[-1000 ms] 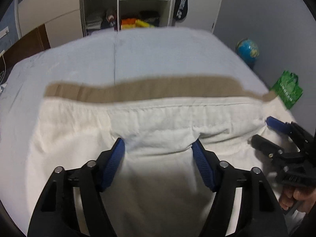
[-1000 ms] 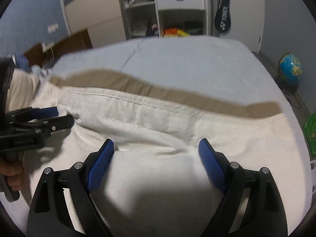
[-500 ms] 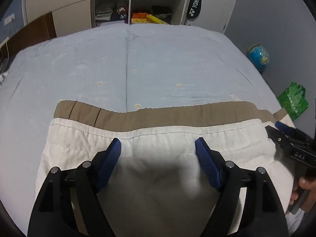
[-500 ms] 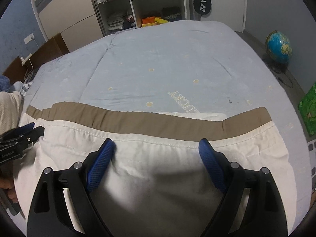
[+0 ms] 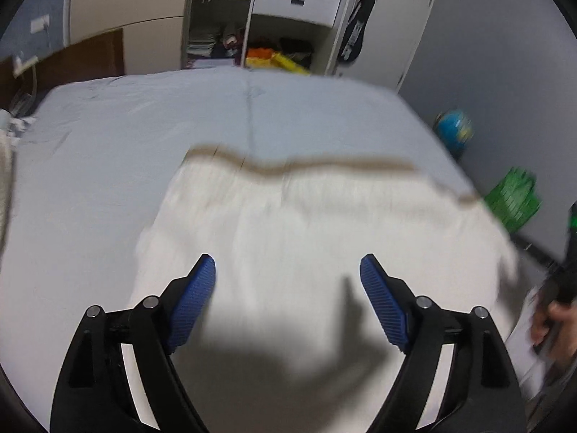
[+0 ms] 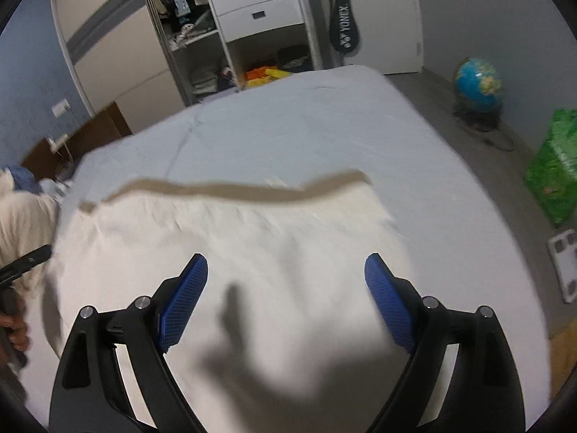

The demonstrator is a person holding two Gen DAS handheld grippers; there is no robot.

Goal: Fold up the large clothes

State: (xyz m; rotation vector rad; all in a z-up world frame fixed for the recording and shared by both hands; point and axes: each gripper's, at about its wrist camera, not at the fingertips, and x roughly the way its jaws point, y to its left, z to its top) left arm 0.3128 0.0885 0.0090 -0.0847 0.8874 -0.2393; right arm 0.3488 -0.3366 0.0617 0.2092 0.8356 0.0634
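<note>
A large cream-white garment [image 5: 324, 223] with a tan band along its far edge lies spread on the pale blue bed [image 5: 108, 151]. My left gripper [image 5: 286, 263] hovers over its near part, and its jaws are opening with nothing between the blue pads. The same garment [image 6: 252, 238] appears in the right wrist view under my right gripper [image 6: 285, 263], which is open and empty. Each view catches the other gripper blurred at its edge: the right gripper [image 5: 566, 281] at the right, the left gripper [image 6: 25, 263] at the left.
Beyond the bed stand open shelves and white drawers [image 6: 256, 11] with a racket bag [image 6: 344, 25] beside them. A globe [image 6: 476, 83], a green bag [image 6: 551, 173] and a white scale [image 6: 566, 263] sit on the floor at the right. More cream cloth [image 6: 21, 223] is piled at the left.
Both grippers have drawn back from the garment's tan-banded edge, which now lies flat and farther ahead on the bed. The left jaws stand wider than before.
</note>
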